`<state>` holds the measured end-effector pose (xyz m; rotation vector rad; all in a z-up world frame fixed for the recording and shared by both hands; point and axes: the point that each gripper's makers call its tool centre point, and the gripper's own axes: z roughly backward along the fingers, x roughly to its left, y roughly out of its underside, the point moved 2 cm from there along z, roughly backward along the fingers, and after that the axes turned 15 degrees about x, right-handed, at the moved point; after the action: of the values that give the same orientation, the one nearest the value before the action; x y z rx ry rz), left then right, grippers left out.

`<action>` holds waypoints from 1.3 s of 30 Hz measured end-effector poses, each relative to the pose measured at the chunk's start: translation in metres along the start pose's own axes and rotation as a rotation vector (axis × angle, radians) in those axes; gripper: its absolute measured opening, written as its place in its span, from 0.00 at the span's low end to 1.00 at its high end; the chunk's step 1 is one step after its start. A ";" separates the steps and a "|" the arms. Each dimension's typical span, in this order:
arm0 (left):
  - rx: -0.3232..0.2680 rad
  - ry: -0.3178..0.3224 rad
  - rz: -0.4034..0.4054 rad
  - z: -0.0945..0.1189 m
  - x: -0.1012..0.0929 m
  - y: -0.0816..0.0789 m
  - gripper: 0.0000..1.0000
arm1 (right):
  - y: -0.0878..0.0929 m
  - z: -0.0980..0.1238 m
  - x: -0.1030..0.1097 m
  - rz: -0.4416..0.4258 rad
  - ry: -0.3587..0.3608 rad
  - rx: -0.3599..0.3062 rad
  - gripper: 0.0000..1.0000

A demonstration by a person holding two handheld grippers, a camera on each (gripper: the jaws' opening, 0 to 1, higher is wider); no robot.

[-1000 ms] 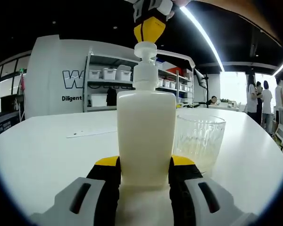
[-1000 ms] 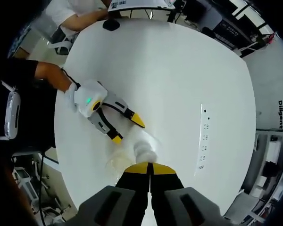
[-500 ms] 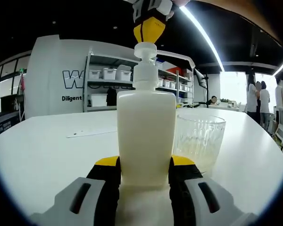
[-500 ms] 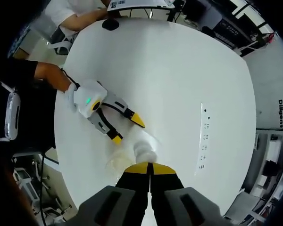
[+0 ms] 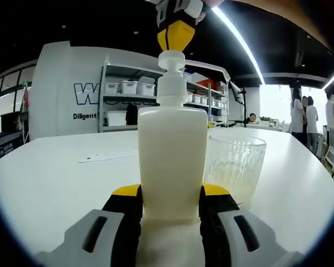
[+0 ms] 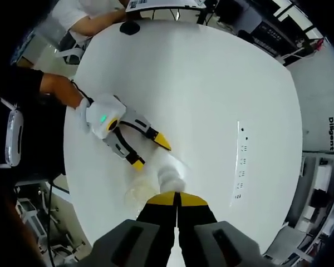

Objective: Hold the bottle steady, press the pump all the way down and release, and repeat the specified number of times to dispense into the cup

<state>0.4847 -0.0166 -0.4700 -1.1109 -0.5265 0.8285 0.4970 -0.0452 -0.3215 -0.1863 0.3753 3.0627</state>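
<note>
I hold the bottle (image 5: pixel 172 161) with my left tool (image 5: pixel 171 203), its two jaws closed on the lower body of the bottle, one on each side. The bottle stands upright on the white desk (image 5: pixel 55 178), so its long axis goes straight up from the desk. The cup (image 5: pixel 235 167) stands just beside the bottle, on its right side as the left gripper view shows it, with a little pale liquid at its bottom.

My right tool (image 6: pixel 178 196) is directly above the bottle, with its jaws brought together and nothing between them. In the left gripper view its yellow tip sits right at the top of the pump (image 5: pixel 171 75); I cannot tell whether it already touches the pump head or is a hair above. In the right gripper view I look straight down along the bottle, and the pump head (image 6: pixel 171 179) is just in front of my closed tips.

So, as I judge it, the press must go straight down along the axis of the bottle, toward the desk. Any sideways push could tilt the bottle in my left tool.
</note>
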 end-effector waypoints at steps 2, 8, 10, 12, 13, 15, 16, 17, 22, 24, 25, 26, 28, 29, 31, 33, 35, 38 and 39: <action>0.000 0.000 0.000 0.001 0.000 0.000 0.38 | 0.000 0.000 0.000 -0.003 -0.003 -0.007 0.00; 0.000 -0.001 -0.001 0.002 -0.001 0.001 0.38 | 0.000 -0.001 0.000 -0.015 -0.009 -0.028 0.00; -0.001 -0.001 -0.001 0.003 -0.001 0.001 0.38 | 0.000 -0.001 0.001 -0.016 -0.009 -0.031 0.00; -0.001 -0.002 -0.001 0.003 -0.002 0.001 0.38 | 0.000 -0.001 0.001 -0.019 -0.010 -0.035 0.00; -0.001 -0.002 -0.002 0.004 -0.002 0.002 0.38 | 0.000 -0.002 0.001 -0.020 -0.010 -0.036 0.00; -0.001 -0.002 -0.002 0.004 -0.003 0.002 0.38 | 0.000 -0.002 0.002 -0.023 -0.011 -0.039 0.00; -0.001 -0.003 -0.002 0.004 -0.003 0.002 0.38 | 0.000 -0.002 0.002 -0.022 -0.011 -0.040 0.00; -0.001 -0.003 -0.002 0.005 -0.003 0.002 0.38 | 0.000 -0.002 0.002 -0.023 -0.011 -0.041 0.00; -0.001 -0.004 -0.002 0.006 -0.004 0.003 0.38 | -0.001 -0.002 0.002 -0.027 -0.011 -0.039 0.00; -0.001 -0.005 -0.003 0.007 -0.005 0.003 0.38 | -0.001 -0.002 0.002 -0.028 -0.011 -0.035 0.00; -0.001 -0.005 -0.003 0.008 -0.005 0.004 0.38 | -0.001 -0.002 0.002 -0.028 -0.011 -0.034 0.00; -0.001 -0.005 -0.003 0.008 -0.005 0.004 0.38 | -0.001 -0.002 0.002 -0.029 -0.012 -0.034 0.00; -0.001 -0.005 -0.003 0.008 -0.005 0.004 0.38 | -0.001 -0.002 0.002 -0.034 -0.014 -0.032 0.00; -0.001 -0.006 -0.003 0.009 -0.006 0.004 0.38 | -0.001 -0.002 0.002 -0.038 -0.016 -0.030 0.00; 0.000 -0.005 -0.002 0.007 -0.004 0.003 0.38 | -0.001 -0.002 0.001 -0.042 -0.016 -0.032 0.00; 0.000 -0.006 -0.002 0.007 -0.004 0.003 0.38 | -0.001 -0.002 0.002 -0.041 -0.012 -0.032 0.00; 0.000 -0.006 -0.002 0.007 -0.004 0.003 0.38 | 0.000 -0.002 0.002 -0.044 -0.012 -0.034 0.00; 0.000 -0.007 -0.002 0.007 -0.004 0.004 0.38 | 0.000 -0.002 0.001 -0.046 -0.011 -0.038 0.00; 0.000 -0.007 -0.002 0.008 -0.004 0.004 0.38 | 0.000 -0.002 0.001 -0.049 -0.011 -0.038 0.00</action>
<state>0.4753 -0.0150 -0.4704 -1.1077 -0.5333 0.8308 0.4961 -0.0456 -0.3236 -0.1777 0.3081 3.0228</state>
